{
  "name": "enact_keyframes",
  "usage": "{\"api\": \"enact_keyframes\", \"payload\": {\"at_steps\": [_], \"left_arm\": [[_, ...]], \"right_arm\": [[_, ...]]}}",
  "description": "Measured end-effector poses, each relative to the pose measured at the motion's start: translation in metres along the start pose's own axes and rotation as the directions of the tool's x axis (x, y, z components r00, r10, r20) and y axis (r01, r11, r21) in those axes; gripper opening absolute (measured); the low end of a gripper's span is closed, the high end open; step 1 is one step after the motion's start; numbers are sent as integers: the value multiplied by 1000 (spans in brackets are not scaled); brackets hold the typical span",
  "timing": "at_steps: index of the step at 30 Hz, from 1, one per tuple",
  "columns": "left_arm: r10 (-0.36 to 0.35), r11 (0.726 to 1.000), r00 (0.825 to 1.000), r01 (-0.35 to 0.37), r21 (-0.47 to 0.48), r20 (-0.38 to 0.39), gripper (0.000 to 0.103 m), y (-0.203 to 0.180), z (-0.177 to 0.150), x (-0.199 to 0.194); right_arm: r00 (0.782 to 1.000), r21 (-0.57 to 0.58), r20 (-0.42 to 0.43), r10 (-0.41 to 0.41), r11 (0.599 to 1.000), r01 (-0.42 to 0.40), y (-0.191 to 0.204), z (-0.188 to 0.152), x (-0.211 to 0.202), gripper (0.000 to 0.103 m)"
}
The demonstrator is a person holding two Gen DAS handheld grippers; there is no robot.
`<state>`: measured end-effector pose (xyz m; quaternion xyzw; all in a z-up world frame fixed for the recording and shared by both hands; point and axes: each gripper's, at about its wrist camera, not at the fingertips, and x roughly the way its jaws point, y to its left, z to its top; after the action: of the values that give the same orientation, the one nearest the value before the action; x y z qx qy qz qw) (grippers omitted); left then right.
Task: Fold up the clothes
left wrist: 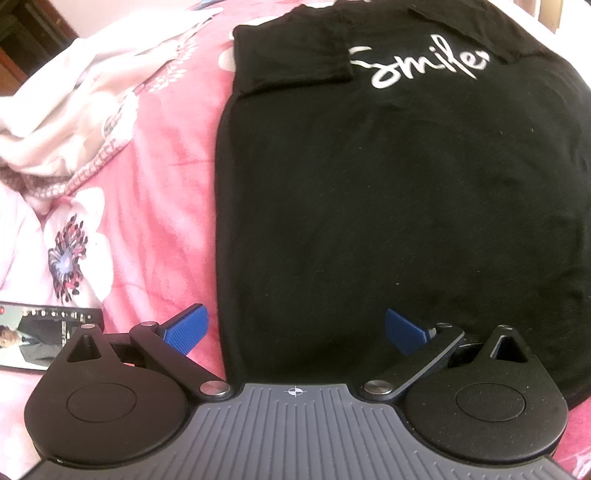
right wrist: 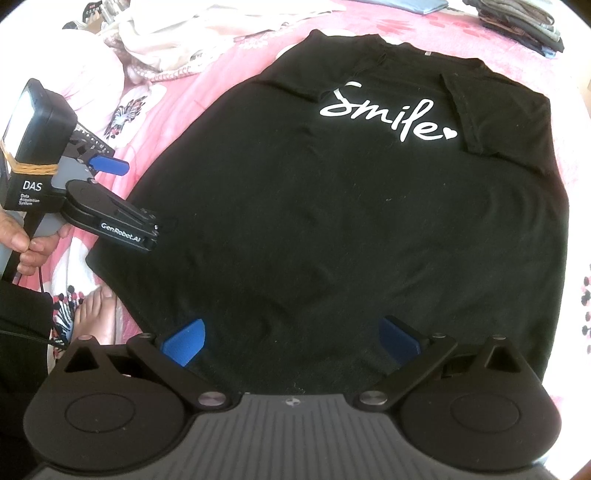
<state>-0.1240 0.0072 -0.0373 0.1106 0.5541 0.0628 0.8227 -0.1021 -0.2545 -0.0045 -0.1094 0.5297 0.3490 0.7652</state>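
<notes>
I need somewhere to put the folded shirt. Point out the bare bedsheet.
Free: pink sheet between the black T-shirt and cream garment. Crowded: phone at near left, clothes stack at far right.

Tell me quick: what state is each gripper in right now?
Left gripper: open, holding nothing, over the hem of the black cotton T-shirt with white "Smile" lettering.
Right gripper: open, empty, above the same hem.

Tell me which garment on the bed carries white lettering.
The black T-shirt spread flat before both tongs: it reads "Smile" across the chest. The pale crumpled garment and the dark folded stack show no lettering.
</notes>
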Motion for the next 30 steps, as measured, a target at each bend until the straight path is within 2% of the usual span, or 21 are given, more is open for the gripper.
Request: {"api": "enact_keyframes", "payload": {"at_steps": [5, 12, 17, 22, 24, 25, 27, 30], "left_arm": [[-100, 985, 995, 102, -142, 19, 103, 48, -15, -2], [-153, 950, 984, 171, -262, 86, 102, 95, -49, -9], [-219, 926, 968, 246, -287, 122, 99, 99, -61, -10], [-277, 926, 950, 305, -223, 147, 94, 89, -69, -11], [-290, 925, 945, 318, -209, 154, 89, 86, -72, -12], [-295, 924, 943, 324, -206, 156, 82, 86, -74, -11], [-301, 921, 942, 328, -209, 151, 79, 86, -77, -9], [-306, 918, 941, 332, -218, 142, 67, 87, -81, -6]], "right_arm": [[1000, 7, 0, -3, 1000, 3, 0, -1, 0, 103], [1000, 12, -3, -1, 1000, 1, 3, -2, -1, 103], [1000, 11, -6, 0, 1000, 0, 7, -3, -2, 103], [1000, 10, -9, 2, 1000, -2, 11, -3, -2, 102], [1000, 12, -10, 2, 1000, -2, 12, -3, -3, 102], [1000, 16, -8, 0, 1000, 0, 12, -4, -3, 102], [1000, 24, -5, -3, 1000, 3, 11, -4, -4, 102], [1000, 37, 0, -8, 999, 8, 9, -5, -5, 102]]}}
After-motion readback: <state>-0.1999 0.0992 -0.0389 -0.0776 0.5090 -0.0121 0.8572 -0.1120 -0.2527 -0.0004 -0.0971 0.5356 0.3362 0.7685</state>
